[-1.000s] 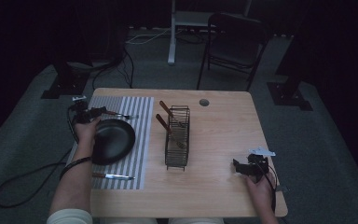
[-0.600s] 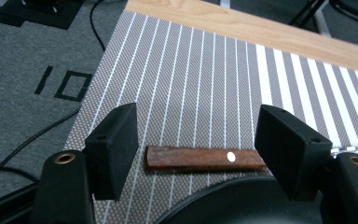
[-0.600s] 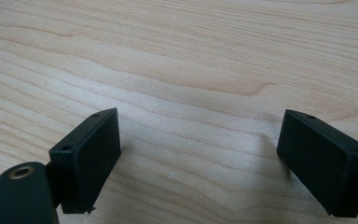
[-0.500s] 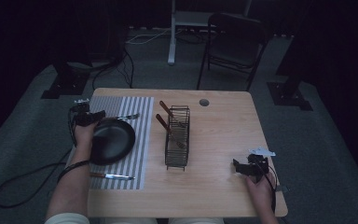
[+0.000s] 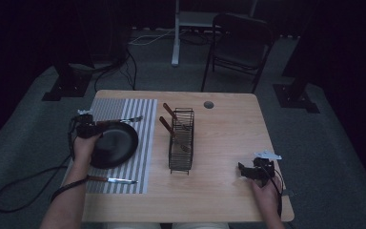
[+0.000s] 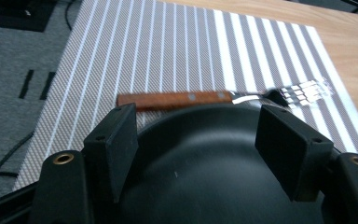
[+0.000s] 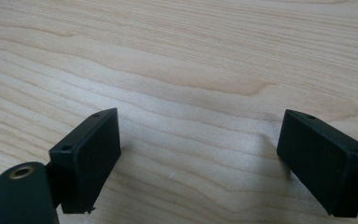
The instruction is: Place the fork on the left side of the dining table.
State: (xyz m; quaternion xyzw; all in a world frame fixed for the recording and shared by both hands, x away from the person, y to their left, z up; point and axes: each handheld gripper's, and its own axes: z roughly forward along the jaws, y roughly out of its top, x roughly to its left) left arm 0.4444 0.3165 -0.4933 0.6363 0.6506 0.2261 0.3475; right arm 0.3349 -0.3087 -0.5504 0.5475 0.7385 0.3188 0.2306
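With two wooden-handled utensils already standing in the wire rack point(image 5: 181, 139), the left gripper point(image 6: 196, 140) hovers spread wide over the black pan point(image 5: 113, 144), the fork point(image 6: 223, 97) untouched at its 12 o'clock, while the right gripper point(image 7: 200, 154) rests released on bare table point(image 5: 228, 143).

Dim high view, brighter close-ups, slight blur

Location: a dim lab or studio room. Indicators: grey carpet floor point(image 5: 38, 143), black equipment stands point(image 5: 69, 71), a lone wooden desk point(image 5: 228, 143), a folding chair point(image 5: 240, 40).
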